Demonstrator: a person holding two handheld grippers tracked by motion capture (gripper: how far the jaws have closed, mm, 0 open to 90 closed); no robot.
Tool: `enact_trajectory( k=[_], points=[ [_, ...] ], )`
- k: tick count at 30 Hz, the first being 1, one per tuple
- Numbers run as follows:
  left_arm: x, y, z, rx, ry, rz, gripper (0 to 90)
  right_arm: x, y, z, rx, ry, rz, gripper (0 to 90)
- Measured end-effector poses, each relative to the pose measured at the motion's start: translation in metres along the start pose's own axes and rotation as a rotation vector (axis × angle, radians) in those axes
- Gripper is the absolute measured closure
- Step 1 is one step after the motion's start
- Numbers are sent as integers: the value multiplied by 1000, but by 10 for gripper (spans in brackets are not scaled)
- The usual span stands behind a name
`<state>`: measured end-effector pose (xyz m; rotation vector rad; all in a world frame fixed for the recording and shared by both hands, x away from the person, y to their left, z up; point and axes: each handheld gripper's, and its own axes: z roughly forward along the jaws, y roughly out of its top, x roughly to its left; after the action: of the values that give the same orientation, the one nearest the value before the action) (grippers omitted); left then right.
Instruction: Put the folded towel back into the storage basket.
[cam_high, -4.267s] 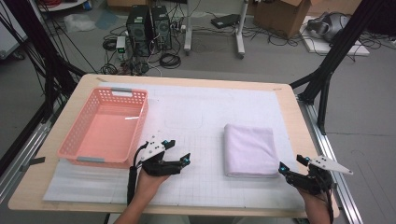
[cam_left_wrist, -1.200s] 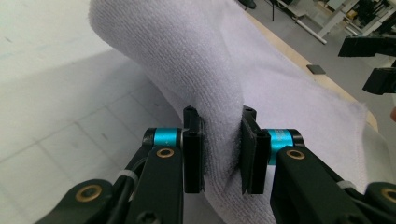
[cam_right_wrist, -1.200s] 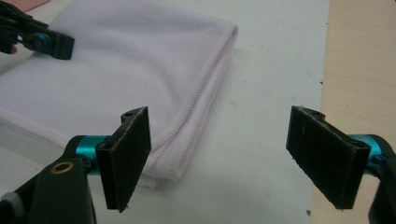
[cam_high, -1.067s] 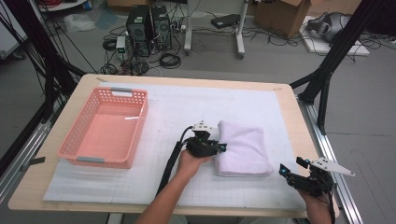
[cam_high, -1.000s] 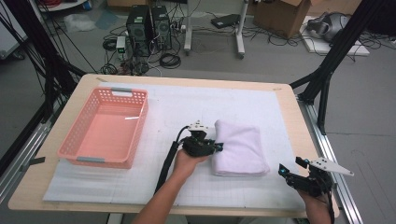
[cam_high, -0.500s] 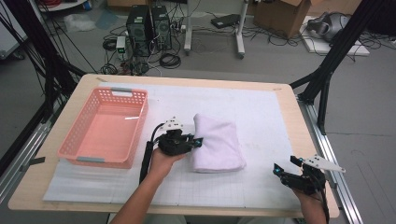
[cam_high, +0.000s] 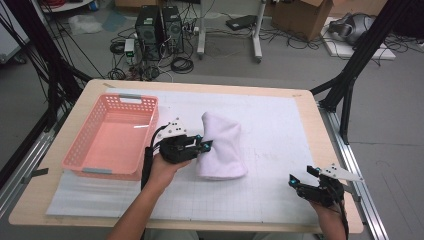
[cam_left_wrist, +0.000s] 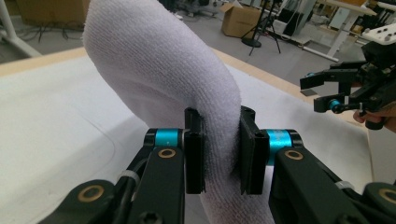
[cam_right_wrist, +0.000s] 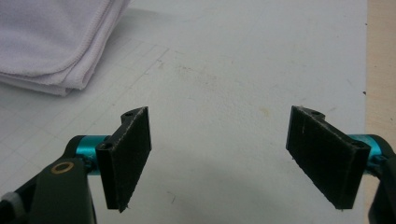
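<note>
Carrying the towel (cam_high: 220, 147) pinched in the left gripper (cam_high: 202, 145) toward the basket (cam_high: 112, 142) at left, the person next needs to lift it over the rim, right gripper (cam_high: 302, 180) gaping empty.

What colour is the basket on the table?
Pink: the basket is latticed plastic with grey handles at its ends, clearest in the high view.

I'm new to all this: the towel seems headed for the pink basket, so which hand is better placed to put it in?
Left, probably. The left gripper is already clamped on the towel, right beside the basket. The right gripper is open, holding nothing, near the table's far corner.
</note>
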<state>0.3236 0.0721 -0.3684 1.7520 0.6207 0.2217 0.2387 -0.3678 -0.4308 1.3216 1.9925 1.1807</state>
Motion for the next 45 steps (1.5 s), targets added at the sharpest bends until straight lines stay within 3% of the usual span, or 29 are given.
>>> enact_trajectory(
  k=[18,24,38,45],
  points=[
    [-1,19,-25,-62,-16,89,751,1,0,1,2,3,-4,210],
    [0,32,-40,-87,-18,136,751,0,1,1,0,0,-2,210],
    [14,49,-81,-165,45,143,751,2,1,3,6,-1,-5,210],
    [23,62,-102,-171,66,159,751,2,1,5,8,0,-8,210]
  ],
)
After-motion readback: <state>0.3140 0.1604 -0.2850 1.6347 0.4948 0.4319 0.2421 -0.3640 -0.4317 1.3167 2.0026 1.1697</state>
